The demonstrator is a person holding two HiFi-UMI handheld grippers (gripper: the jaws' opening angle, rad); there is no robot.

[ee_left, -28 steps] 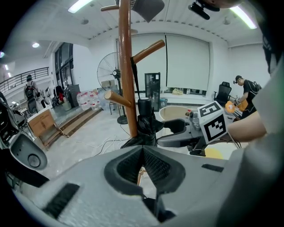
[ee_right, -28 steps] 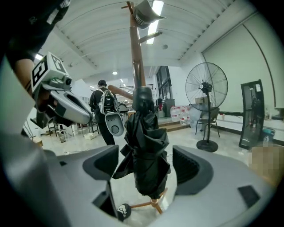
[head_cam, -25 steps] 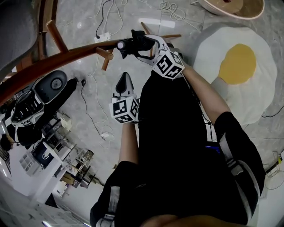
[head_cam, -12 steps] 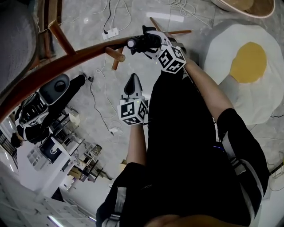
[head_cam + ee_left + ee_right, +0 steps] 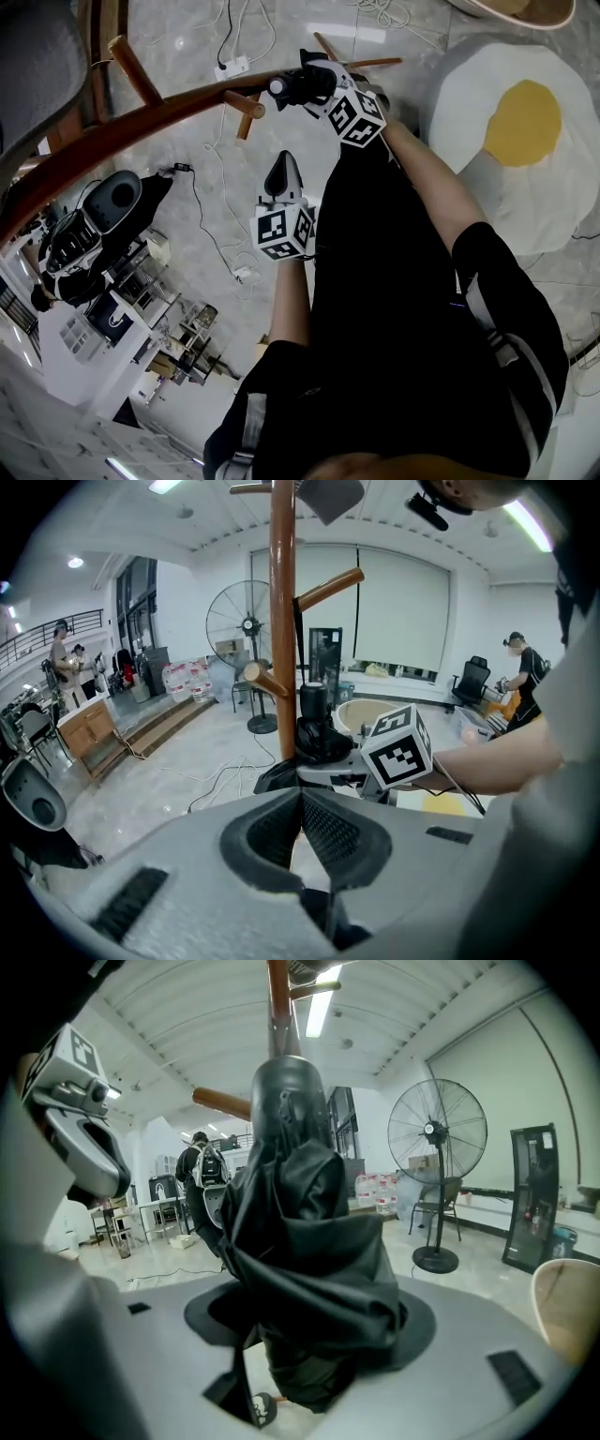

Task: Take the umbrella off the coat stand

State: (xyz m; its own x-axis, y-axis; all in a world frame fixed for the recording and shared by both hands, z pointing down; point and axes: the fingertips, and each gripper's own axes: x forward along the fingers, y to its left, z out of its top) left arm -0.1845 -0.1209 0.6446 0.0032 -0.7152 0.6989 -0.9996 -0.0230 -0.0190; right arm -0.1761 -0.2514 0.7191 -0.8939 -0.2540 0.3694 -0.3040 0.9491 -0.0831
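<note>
The wooden coat stand (image 5: pixel 141 127) runs slantwise across the head view with pegs sticking out. A folded black umbrella (image 5: pixel 286 87) hangs against its pole (image 5: pixel 282 621). My right gripper (image 5: pixel 302 86) has it between the jaws, which have just been closing. In the right gripper view the black fabric (image 5: pixel 300 1232) fills the gap and bunches against both pads. My left gripper (image 5: pixel 284 167) hangs lower and nearer to me, apart from the stand. Its pads (image 5: pixel 323 832) meet with nothing between them. It looks toward the right gripper's marker cube (image 5: pixel 398 747).
A fried-egg-shaped rug (image 5: pixel 511 131) lies on the floor to the right. Cables and a power strip (image 5: pixel 234 66) trail near the stand's foot. A standing fan (image 5: pixel 246 630) is behind the stand. A grey chair (image 5: pixel 37 66) is at the upper left. People stand far off.
The right gripper's jaws have drawn in on the umbrella and it has shifted slightly along the stand. The left gripper has barely moved.
</note>
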